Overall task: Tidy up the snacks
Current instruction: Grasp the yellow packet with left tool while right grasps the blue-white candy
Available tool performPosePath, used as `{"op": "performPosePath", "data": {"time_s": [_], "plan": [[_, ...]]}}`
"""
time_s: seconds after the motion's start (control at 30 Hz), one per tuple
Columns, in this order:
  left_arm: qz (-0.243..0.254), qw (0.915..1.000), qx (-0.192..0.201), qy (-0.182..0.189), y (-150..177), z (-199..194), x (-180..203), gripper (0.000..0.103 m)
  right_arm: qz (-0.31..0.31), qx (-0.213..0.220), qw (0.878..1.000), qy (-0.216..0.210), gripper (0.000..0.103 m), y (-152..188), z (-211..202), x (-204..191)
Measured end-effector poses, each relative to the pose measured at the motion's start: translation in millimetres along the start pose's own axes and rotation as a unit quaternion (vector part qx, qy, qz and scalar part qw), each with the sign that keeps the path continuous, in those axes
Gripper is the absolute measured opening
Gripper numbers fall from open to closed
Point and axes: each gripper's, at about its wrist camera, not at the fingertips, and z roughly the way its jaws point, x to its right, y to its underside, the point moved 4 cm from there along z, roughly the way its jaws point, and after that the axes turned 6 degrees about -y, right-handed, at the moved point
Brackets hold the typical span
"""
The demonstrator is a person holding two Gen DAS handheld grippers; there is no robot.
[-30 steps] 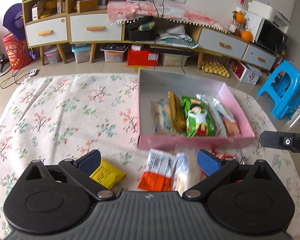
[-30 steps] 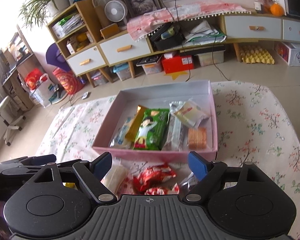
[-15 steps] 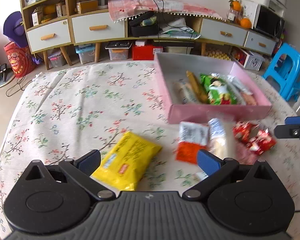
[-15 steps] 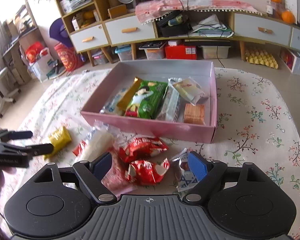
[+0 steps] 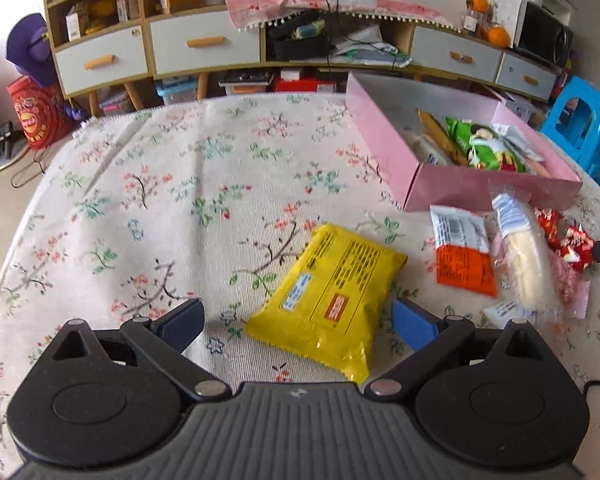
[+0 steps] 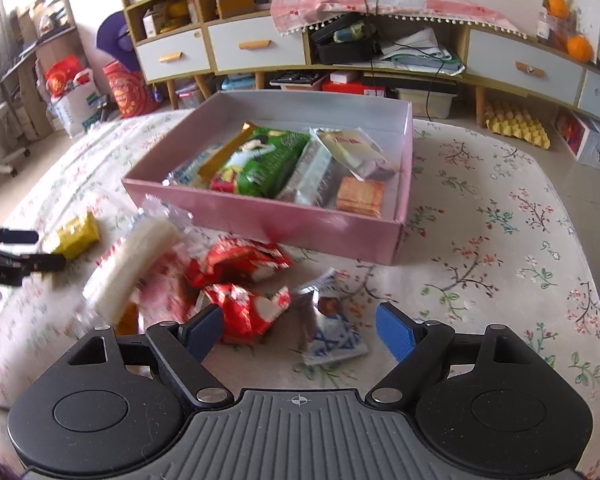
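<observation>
A pink box (image 5: 488,190) (image 6: 260,224) holds several snack packs, among them a green one (image 6: 264,160). On the flowered cloth in front of it lie loose snacks. A yellow pack (image 5: 328,292) (image 6: 74,234) rests flat between the spread fingers of my left gripper (image 5: 300,320), which is open just above it. To its right lie an orange-and-white pack (image 5: 462,254) and a clear pack of white crackers (image 5: 524,256) (image 6: 136,264). My right gripper (image 6: 300,330) is open over red wrappers (image 6: 244,280) and a small blue-and-white packet (image 6: 334,340).
Low cabinets with drawers (image 6: 256,46) and storage bins stand behind the table. A blue plastic stool (image 5: 584,128) is at the right past the table edge. Bare flowered tablecloth (image 5: 148,200) stretches left of the box and also to its right (image 6: 500,240).
Both grippers have dropped toward the cloth. The left one has shifted left from the box so the yellow pack lies between its fingers; the right one has come down over the red wrappers.
</observation>
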Motion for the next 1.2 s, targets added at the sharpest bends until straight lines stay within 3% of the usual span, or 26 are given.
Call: {"op": "performPosePath", "data": {"time_s": [0.23, 0.73, 0.93, 1.2], "plan": [[0.021, 0.9997, 0.008, -0.006, 2, 3, 2, 0.098, -0.038, -0.038, 0.998, 0.021, 0.085, 19, 14, 14], [0.014, 0.9996, 0.023, -0.002, -3, 7, 5, 0.085, -0.038, 0.005, 0.999, 0.029, 0.083, 7, 27, 21], [0.013, 0.9996, 0.027, 0.002, -5, 6, 8, 0.072, -0.044, 0.011, 0.999, 0.025, 0.07, 5, 27, 17], [0.007, 0.9996, 0.027, 0.005, -7, 4, 8, 0.054, -0.055, 0.011, 0.998, 0.008, 0.038, 4, 25, 9]]}}
